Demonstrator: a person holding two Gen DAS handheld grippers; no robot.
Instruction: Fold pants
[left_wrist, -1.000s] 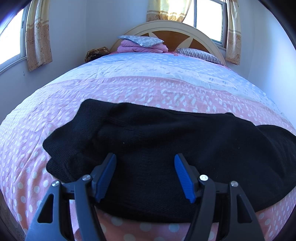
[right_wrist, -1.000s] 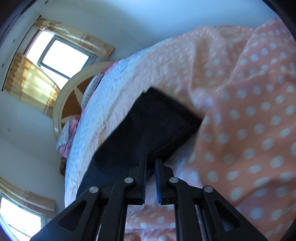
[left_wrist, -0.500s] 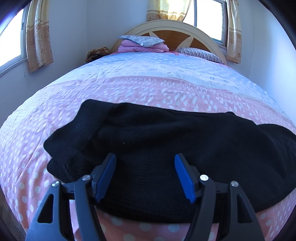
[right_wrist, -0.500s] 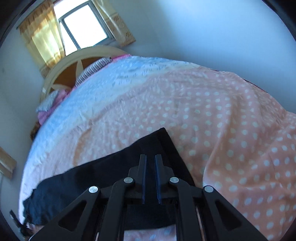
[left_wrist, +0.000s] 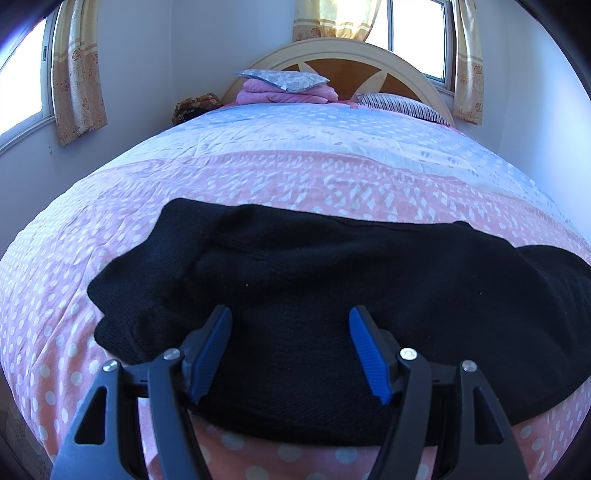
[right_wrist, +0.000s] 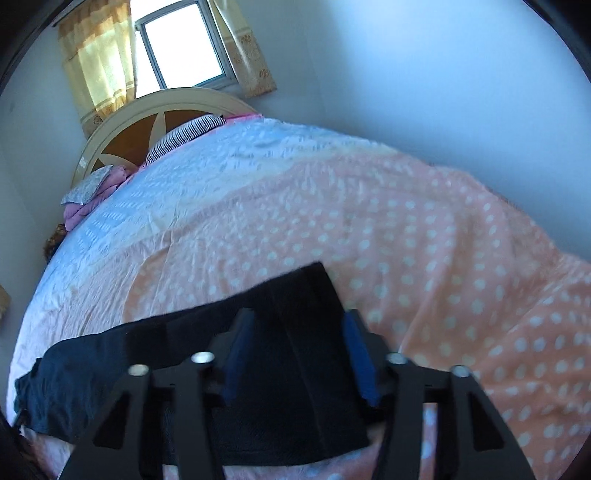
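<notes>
Left gripper (left_wrist: 290, 345) wide open over black pants (left_wrist: 332, 280) — right gripper (right_wrist: 297, 350) opening, nothing gripped.

Each hand-held gripper (left_wrist: 290, 349) (right_wrist: 297, 350) has black triangular-cutout fingers, ribbed blue pads, silver screws.

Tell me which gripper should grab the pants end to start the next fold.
Right, probably. The right gripper hangs over the narrow end of the black pants, jaws opening with the cloth edge between them but not pinched. The left gripper sits open over the wide middle, away from any end.
</notes>
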